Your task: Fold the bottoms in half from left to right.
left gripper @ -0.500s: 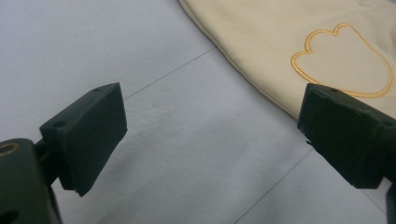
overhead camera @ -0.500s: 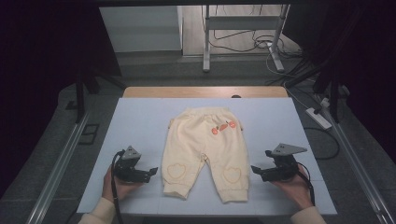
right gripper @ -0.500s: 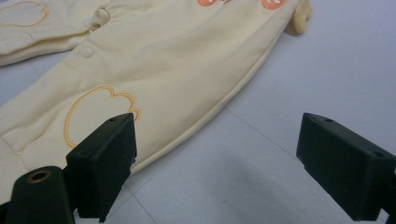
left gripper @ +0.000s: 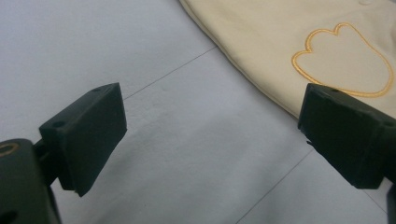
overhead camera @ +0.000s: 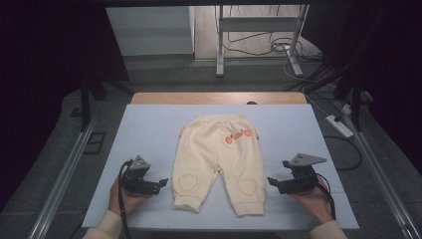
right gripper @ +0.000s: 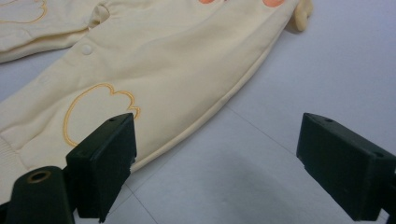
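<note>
A pale blue sheet covers the counter, whose wooden far edge shows beyond the sheet, and a pair of cream baby trousers lies flat in the middle of it, waistband toward the far side and both legs pointing toward the person. Each leg carries an outlined heart patch near the knee, and an orange print sits near the waistband. The left gripper rests in the person's left hand just beside the cuff end of the trousers' left-hand leg, its jaws spread wide with only bare sheet between them; in the left gripper view the trouser edge and a heart patch lie just past the right jaw. The right gripper, held in the right hand, sits just beside the other leg, jaws likewise spread and holding nothing; in the right gripper view the leg's outer seam runs by the left jaw, with a small snap button on the inner leg farther off
</note>
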Demonstrator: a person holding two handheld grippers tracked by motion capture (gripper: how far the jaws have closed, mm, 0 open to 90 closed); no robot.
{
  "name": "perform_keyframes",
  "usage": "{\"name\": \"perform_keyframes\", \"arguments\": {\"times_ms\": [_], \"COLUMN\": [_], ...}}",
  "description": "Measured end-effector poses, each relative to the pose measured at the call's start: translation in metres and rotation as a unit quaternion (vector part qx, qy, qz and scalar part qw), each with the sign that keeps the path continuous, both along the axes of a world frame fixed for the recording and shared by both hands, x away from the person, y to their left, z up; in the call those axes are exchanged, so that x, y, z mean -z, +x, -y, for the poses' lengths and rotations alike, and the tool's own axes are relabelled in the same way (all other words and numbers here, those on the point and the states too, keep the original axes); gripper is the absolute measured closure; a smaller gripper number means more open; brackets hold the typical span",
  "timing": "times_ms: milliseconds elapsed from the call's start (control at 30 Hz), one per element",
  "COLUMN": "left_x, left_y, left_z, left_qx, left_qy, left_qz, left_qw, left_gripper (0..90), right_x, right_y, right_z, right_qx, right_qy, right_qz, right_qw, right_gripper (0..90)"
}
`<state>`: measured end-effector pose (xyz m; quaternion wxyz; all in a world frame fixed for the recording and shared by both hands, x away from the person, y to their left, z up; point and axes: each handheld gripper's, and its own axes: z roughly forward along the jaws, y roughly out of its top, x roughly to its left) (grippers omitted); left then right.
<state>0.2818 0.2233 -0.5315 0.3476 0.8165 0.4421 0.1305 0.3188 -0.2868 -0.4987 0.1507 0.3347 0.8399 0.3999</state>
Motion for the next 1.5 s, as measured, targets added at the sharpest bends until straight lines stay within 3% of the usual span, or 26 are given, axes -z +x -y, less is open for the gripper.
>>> {"name": "perform_keyframes", "arguments": {"times_ms": [733,900,1500], "left_x": [-0.001,-0.001,0.001], "left_y": [0.002,0.004,0.006], "left_z": [-0.001,-0.001,0.002], "left_qx": [-0.001,0.0,0.003], "left_qy": [0.0,0.001,0.003], "left_qz": [0.0,-0.002,-0.005], "left_qw": [1.0,1.0,1.0], "left_gripper": [7.4,7.4,7.3], "right_x": [-0.003,-0.005,-0.007], "right_y": [-0.002,0.0,-0.003], "right_z": [-0.01,-0.017,-0.054], "right_qx": [-0.011,-0.02,-0.068], "right_qy": [0.008,0.017,0.01], "right_qz": [0.003,0.0,-0.005], "right_qw": [0.9999,0.9996,0.9976], "right_gripper": [12.2,12.5,13.5]}}
